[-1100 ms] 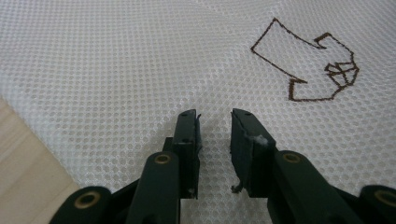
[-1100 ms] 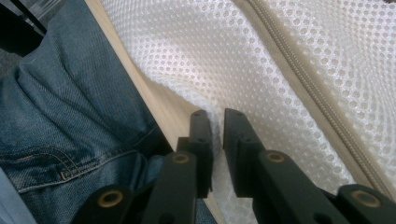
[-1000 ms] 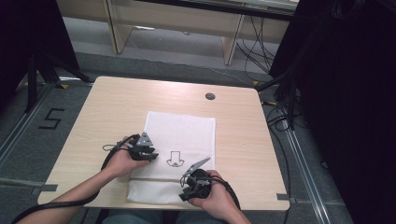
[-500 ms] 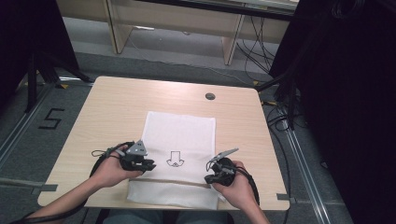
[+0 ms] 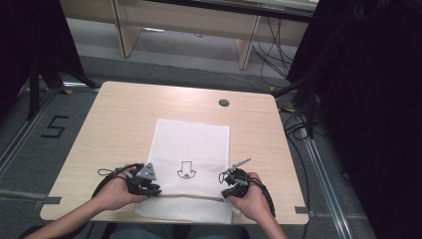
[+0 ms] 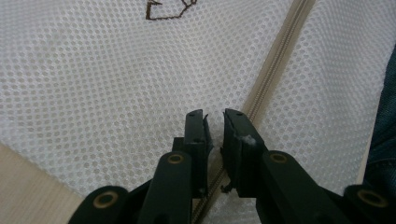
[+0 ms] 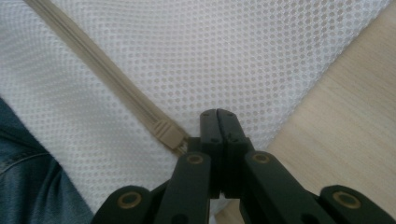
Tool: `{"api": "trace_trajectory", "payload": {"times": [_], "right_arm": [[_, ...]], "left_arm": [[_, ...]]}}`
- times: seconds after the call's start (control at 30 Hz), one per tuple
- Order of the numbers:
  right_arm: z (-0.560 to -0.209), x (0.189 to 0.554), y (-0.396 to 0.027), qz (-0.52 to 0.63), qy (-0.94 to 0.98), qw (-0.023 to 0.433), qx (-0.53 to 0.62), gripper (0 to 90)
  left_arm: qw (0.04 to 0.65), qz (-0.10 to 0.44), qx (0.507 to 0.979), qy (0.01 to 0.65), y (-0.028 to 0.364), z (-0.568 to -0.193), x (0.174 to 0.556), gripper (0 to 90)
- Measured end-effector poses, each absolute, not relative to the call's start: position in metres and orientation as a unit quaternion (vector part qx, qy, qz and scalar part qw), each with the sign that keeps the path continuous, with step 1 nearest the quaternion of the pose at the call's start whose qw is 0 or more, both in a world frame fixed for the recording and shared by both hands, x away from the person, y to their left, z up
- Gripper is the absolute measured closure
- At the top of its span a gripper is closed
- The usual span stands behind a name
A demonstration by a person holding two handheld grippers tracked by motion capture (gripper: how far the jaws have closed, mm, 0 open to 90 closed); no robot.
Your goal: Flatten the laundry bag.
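Pinching mesh bag (image 7: 261, 56) beside zipper end (image 7: 168, 133), right gripper (image 7: 218, 114) pressed together; left gripper (image 6: 215, 116) slightly spread astride zipper (image 6: 275, 60), just closing.

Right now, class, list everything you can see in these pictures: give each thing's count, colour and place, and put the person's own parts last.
mesh bag: one, white, flat on the middle of the table, its near edge at the table's front edge.
zipper: one, beige, across the bag near its front edge.
arrow mark: one, dark outline, on the bag between the two grippers.
table: one, light wood, centre of the high view.
round hole cover: one, dark, near the table's far right.
floor marking "5": one, black, on the floor left of the table.
left gripper: one, black, jaws a slit apart over the zipper line.
right gripper: one, black, jaws shut at the zipper's end.
hands: two, at the table's front edge.
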State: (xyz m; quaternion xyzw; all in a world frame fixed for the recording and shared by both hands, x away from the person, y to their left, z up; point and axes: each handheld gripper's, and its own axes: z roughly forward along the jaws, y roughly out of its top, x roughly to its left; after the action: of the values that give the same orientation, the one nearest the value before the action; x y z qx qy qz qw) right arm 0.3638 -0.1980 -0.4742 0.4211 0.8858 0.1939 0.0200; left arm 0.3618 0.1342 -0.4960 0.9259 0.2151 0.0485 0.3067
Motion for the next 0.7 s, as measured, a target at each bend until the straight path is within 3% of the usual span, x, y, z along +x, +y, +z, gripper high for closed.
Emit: {"api": "trace_trajectory", "payload": {"times": [0.7], "right_arm": [[-0.4822,0.3726,-0.1898,0.199,0.876,0.022,0.439,89.5]], "left_arm": [[0.298,0.034,0.923,0.241,0.1418,-0.4965,0.3691,78.3]]}}
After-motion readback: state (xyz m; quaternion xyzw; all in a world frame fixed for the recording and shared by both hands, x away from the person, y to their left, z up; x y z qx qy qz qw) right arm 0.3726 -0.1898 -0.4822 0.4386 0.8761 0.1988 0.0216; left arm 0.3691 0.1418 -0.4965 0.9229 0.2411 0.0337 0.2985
